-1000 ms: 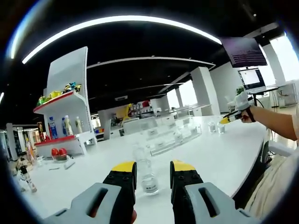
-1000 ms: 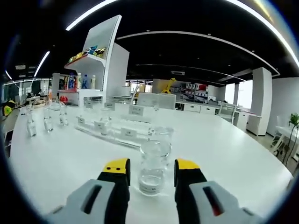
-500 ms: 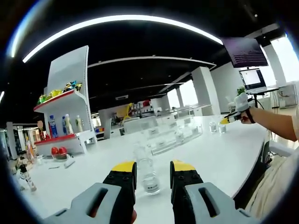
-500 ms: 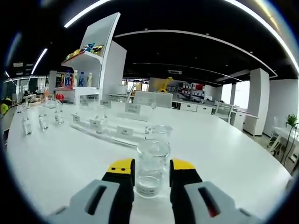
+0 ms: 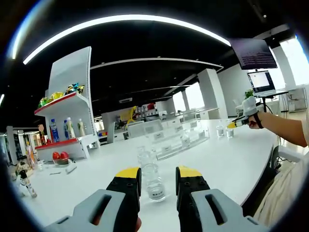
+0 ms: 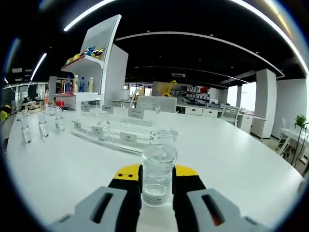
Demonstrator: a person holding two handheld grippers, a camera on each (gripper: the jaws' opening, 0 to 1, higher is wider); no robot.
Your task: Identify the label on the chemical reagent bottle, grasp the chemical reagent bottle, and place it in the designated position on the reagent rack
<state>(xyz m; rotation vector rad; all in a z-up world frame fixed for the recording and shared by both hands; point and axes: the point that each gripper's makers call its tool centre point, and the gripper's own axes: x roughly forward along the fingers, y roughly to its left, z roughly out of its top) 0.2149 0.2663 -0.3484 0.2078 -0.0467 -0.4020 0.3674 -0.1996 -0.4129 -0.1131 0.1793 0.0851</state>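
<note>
Label text on the clear reagent bottle [image 6: 158, 175] is too small to read. Rack labels [image 6: 128, 137] are likewise illegible. The bottle's lower sides are hidden behind the right hand-held gripper [image 6: 157, 178].

An open-plan office showroom: long white table [image 6: 231, 159], display shelf [image 5: 72, 121], monitor [image 5: 260, 79].
</note>
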